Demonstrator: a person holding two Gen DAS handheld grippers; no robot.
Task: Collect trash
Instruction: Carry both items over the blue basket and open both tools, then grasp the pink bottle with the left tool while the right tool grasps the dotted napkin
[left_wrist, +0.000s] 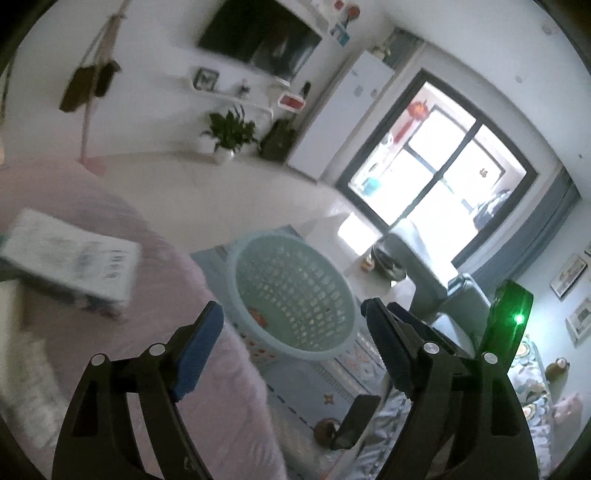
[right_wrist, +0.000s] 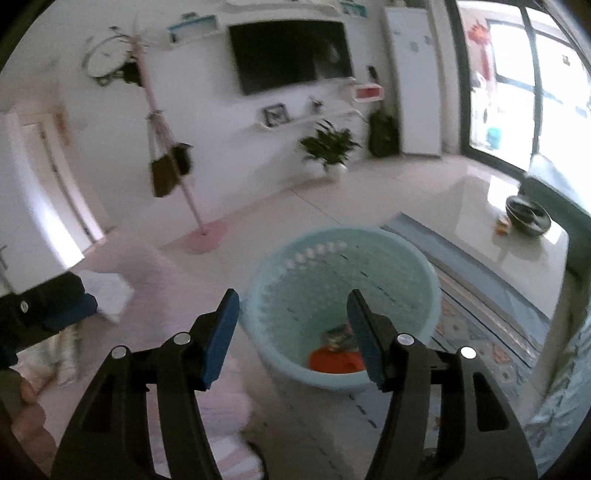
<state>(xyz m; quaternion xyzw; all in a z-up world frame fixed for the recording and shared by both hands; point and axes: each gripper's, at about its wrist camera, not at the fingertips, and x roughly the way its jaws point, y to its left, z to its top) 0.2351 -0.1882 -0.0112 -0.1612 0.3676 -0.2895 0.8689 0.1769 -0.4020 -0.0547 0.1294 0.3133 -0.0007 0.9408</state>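
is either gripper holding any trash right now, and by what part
Nothing is held. The left gripper and right gripper are both open and empty above the basket.

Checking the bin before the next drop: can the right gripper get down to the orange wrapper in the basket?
Probably yes. The right gripper hangs above the basket, jaws wide and empty; the basket is open-topped, and the orange wrapper lies uncovered at its bottom.
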